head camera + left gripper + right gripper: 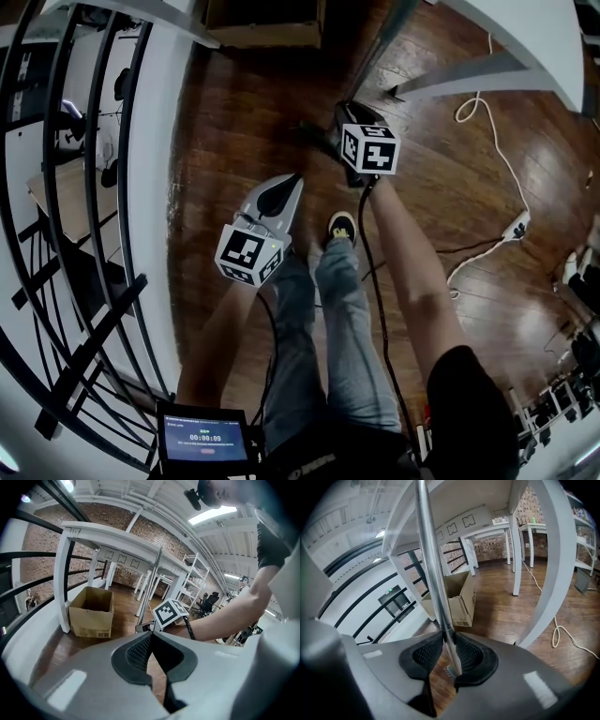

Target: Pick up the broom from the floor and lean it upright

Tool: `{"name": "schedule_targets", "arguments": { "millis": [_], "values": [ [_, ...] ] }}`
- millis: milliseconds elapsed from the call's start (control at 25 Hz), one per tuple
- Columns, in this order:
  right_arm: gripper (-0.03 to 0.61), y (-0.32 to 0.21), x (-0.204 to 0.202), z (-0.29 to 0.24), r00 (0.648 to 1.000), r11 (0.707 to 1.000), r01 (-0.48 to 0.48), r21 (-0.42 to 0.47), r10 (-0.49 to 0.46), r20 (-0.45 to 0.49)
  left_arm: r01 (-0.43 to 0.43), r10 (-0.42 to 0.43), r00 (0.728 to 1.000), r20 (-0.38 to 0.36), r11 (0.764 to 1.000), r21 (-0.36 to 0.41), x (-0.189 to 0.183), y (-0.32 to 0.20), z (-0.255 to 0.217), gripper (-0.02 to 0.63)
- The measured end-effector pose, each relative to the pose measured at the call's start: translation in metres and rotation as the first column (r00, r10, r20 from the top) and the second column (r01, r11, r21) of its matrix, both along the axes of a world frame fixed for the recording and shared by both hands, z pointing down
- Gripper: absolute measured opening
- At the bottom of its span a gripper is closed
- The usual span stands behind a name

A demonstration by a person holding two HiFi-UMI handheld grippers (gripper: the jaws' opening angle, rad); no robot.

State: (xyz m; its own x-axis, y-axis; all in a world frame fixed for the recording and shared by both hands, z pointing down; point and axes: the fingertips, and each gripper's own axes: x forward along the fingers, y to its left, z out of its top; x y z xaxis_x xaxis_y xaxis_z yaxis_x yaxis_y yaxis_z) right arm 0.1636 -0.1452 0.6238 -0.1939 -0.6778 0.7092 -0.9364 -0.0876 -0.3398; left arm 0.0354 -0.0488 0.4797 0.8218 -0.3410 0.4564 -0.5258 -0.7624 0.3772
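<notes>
Jaws of my right gripper (445, 641) are clamped on the broom handle (433, 573), whose long axis rises nearly upright from between the pads toward the white table (478, 498), while my left gripper (150, 637), jaws together and empty, hangs nearby.

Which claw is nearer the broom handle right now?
Right. The right claw is closed on the broom handle, the metal pole running up between its jaws. The left claw is shut on nothing, off to the person's left, apart from the handle.
</notes>
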Motion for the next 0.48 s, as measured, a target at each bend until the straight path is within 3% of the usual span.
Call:
{"name": "schedule_targets", "arguments": {
  "millis": [480],
  "values": [
    [0.092,-0.0113,0.0035,0.0027,0.997,0.999,0.031,0.016,-0.03,-0.075,0.013,-0.013,1.0,0.003,1.0,-0.005,-0.0105,-0.0019,0.0049,0.018]
  ]
}}
